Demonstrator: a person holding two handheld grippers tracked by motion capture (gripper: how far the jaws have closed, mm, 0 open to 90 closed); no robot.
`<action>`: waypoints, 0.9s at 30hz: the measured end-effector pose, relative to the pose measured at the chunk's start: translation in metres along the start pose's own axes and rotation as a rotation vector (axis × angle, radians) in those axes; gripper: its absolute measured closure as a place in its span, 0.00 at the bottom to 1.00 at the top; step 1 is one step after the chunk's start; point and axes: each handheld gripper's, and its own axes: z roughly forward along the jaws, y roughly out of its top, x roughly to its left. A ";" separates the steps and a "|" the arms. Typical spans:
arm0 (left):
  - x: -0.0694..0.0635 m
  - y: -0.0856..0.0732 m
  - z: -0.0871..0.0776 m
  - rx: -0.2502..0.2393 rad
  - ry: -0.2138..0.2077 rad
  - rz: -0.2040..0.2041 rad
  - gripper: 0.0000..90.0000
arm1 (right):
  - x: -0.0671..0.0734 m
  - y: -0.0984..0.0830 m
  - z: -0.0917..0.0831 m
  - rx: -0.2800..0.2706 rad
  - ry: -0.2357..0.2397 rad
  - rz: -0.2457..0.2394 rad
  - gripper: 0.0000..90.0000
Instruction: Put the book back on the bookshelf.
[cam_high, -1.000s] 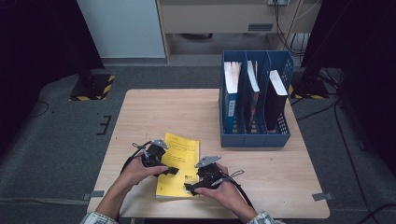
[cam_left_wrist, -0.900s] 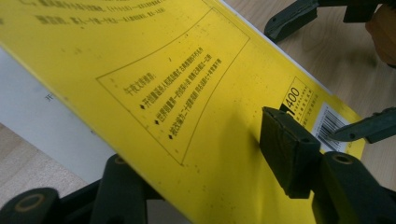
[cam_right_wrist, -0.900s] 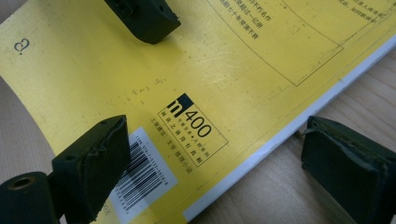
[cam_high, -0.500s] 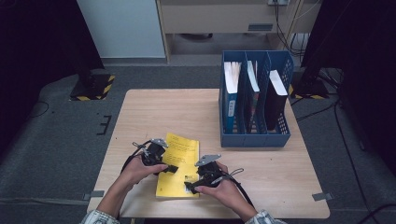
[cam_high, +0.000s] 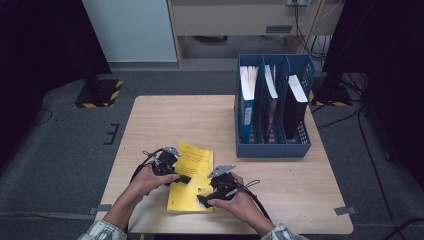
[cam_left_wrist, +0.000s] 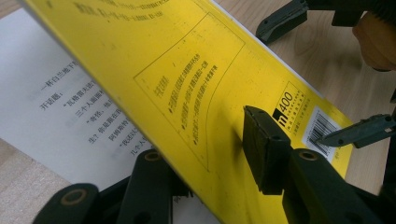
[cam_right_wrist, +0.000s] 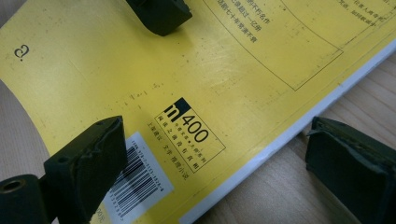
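my workbench, seen from overhead in a dim room

i sit at 6 o'clock of a pale wooden table (cam_high: 165, 125) with grey tape tabs (cam_high: 346, 210) at its near corners, standing on dark grey carpet (cam_high: 60, 150); at 12 o'clock a light blue-white panel (cam_high: 132, 30) and a beige cabinet (cam_high: 235, 17) catch the light, with cables (cam_high: 305, 25) hanging toward 1 o'clock; at 10 and 2 o'clock black stands rest on bases edged with yellow-and-black hazard tape (cam_high: 100, 95), and the far sides fall into shadow.
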 end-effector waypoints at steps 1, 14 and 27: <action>0.001 0.000 0.000 0.005 -0.005 -0.001 0.73 | 0.001 0.000 0.000 0.001 -0.007 0.004 0.06; 0.002 -0.003 -0.002 -0.028 -0.011 -0.008 0.79 | -0.003 0.004 0.002 0.014 -0.002 -0.010 0.04; -0.001 -0.001 -0.005 -0.049 -0.018 -0.016 0.85 | -0.014 0.011 0.007 0.010 0.003 0.000 0.03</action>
